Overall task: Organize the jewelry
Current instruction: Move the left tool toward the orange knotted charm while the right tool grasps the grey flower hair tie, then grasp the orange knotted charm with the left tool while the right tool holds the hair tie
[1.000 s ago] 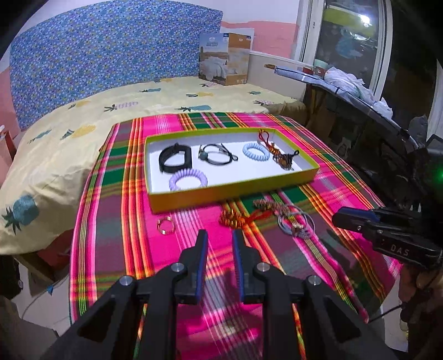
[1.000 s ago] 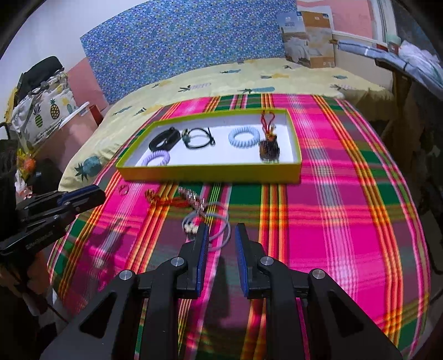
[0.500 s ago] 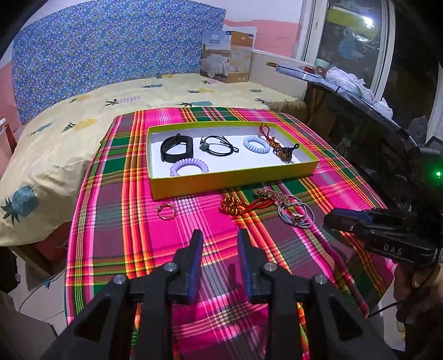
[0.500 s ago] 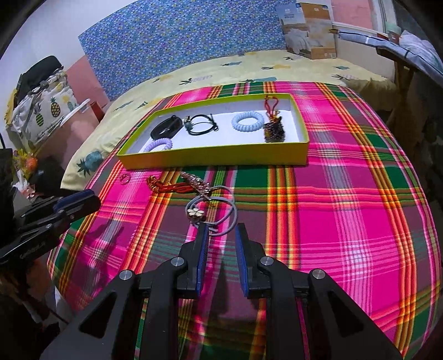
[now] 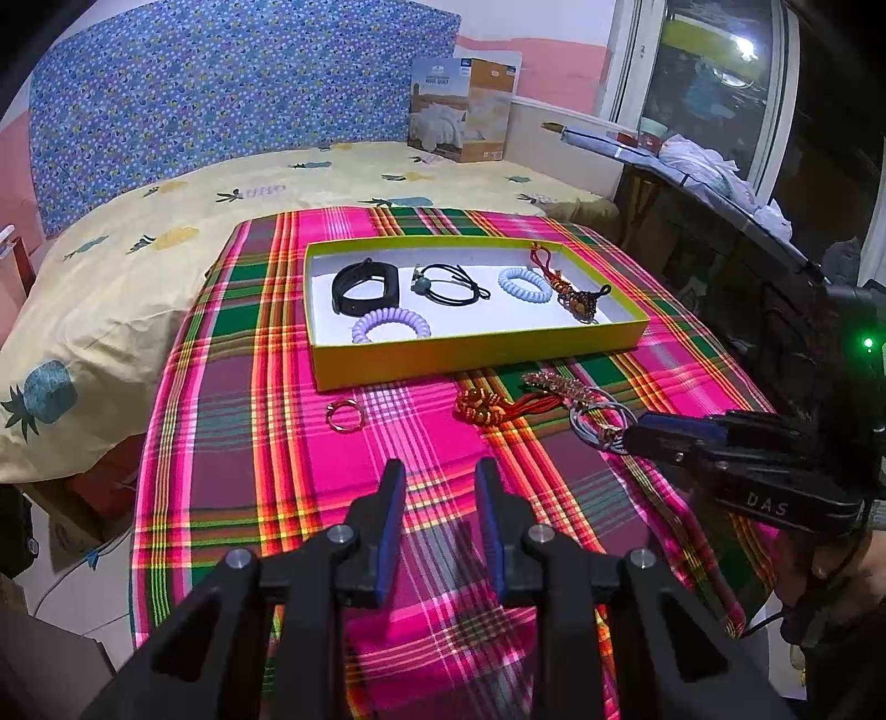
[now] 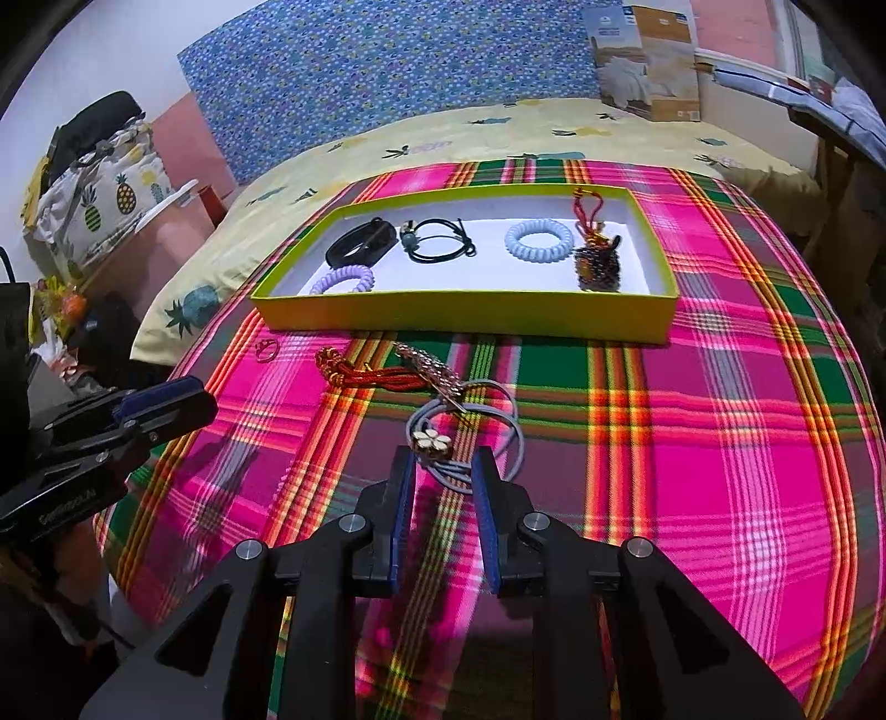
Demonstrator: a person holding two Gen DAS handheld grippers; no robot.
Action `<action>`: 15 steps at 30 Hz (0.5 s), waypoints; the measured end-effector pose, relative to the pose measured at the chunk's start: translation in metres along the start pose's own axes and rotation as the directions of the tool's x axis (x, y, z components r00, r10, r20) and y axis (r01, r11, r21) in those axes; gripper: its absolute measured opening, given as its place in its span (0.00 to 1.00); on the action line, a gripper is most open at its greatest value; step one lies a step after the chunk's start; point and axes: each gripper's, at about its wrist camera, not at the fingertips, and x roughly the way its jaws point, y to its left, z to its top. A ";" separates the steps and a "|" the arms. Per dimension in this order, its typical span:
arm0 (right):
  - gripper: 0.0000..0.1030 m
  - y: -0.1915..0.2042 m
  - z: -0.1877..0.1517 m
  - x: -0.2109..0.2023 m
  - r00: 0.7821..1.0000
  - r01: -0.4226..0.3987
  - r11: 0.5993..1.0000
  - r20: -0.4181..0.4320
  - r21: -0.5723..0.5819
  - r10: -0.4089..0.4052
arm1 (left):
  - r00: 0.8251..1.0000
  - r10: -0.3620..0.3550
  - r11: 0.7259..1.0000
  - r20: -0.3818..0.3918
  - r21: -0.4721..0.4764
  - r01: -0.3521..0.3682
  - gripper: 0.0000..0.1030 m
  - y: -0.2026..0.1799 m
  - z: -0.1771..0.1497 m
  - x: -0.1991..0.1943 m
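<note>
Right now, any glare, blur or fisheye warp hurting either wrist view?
Left wrist view: window lamp blows out, the room beyond is dark, tray sharp. Right wrist view: barrel warp bows the plaid cloth edges; grey hair ties crisp, right gripper casts a soft shadow on the cloth. No motion blur in either.

left gripper (image 5: 437, 476): matte black frame, blue finger pads, silver round screws
right gripper (image 6: 441, 465): same black build, blue pads, white "DAS" lettering, green light
hand (image 5: 825, 570): bare skin, black cable below
</note>
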 end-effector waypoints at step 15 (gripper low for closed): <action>0.21 0.008 0.003 0.023 0.999 0.017 0.998 -0.027 -0.063 -0.018 | 1.000 -0.022 1.000 -0.019 0.003 0.022 0.27 -0.001 0.009 0.020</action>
